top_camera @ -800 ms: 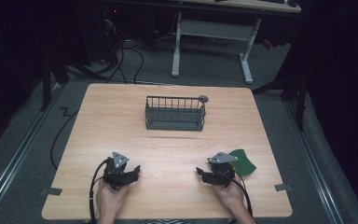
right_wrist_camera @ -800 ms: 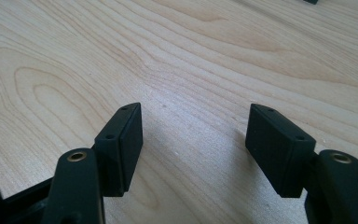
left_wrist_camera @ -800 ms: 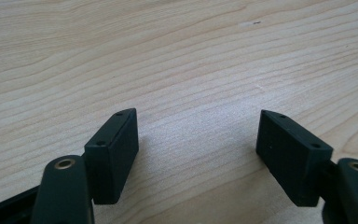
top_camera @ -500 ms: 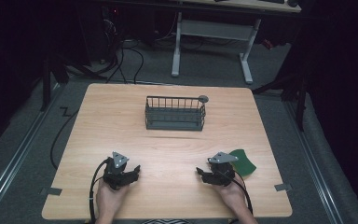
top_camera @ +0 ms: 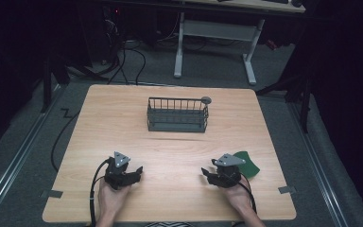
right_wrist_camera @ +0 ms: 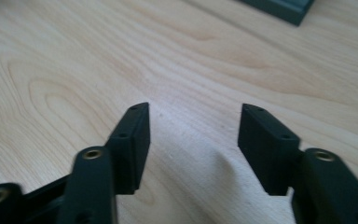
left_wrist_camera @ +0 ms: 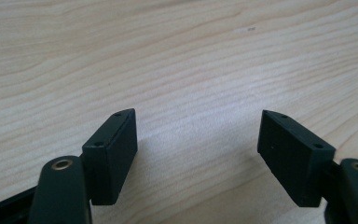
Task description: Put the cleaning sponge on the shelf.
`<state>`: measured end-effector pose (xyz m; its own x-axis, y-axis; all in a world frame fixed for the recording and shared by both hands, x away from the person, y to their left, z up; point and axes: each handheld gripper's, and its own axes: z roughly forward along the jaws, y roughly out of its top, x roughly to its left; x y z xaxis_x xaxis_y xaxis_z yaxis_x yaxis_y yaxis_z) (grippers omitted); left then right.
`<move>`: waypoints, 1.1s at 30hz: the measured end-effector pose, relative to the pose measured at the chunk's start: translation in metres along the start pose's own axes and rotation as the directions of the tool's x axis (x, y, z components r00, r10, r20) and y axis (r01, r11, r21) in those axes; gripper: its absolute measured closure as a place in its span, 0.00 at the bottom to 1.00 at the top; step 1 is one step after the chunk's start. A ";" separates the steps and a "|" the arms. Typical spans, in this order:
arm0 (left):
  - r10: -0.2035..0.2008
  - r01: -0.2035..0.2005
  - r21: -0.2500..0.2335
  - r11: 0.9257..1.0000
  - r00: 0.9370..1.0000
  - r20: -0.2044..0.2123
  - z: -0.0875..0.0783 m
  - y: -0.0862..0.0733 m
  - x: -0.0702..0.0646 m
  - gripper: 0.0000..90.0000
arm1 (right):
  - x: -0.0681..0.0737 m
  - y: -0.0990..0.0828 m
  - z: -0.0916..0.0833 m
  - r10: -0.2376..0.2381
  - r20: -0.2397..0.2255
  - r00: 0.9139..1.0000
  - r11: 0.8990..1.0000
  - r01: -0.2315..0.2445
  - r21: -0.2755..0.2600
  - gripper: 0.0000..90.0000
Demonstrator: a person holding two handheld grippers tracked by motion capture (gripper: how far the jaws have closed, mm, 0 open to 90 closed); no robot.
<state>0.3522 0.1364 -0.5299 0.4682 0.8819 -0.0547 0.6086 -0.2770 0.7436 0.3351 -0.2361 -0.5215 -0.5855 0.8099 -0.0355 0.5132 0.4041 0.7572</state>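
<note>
Left tool (top_camera: 138,169) and right tool (top_camera: 203,172) — both spread wide, empty, low over near bench (top_camera: 179,146). Wire basket (top_camera: 177,115) mid-bench, well apart. Green piece (top_camera: 246,163) just beside right tool.

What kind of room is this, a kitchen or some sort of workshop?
Probably a lab or recording workspace: a bare light wooden table on grey carpet, tangled black cables on the floor, and a white-legged desk behind.
</note>
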 end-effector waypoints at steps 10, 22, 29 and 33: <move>0.009 -0.009 -0.027 1.000 1.000 -0.002 -0.007 0.029 0.001 0.39 | -0.040 0.028 -0.030 0.116 0.004 0.993 0.993 -0.116 -0.034 0.57; -0.005 0.006 -0.050 0.999 1.000 0.013 -0.006 0.078 0.011 0.41 | -0.076 0.065 -0.033 0.144 -0.017 0.989 0.989 -0.144 -0.031 0.62; -0.001 0.002 -0.035 0.999 1.000 0.017 0.006 0.105 0.015 0.44 | -0.084 0.091 -0.022 0.119 -0.009 0.993 0.993 -0.119 -0.010 0.65; -0.008 0.008 -0.025 1.000 1.000 0.016 0.015 0.116 0.018 0.47 | -0.090 0.105 -0.010 0.126 -0.008 0.992 0.992 -0.126 0.011 0.65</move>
<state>0.4412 0.1142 -0.4548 0.4735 0.8779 -0.0711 0.5963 -0.2601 0.7594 0.4355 -0.2710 -0.4323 -0.5212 0.8509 0.0655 0.5898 0.3037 0.7483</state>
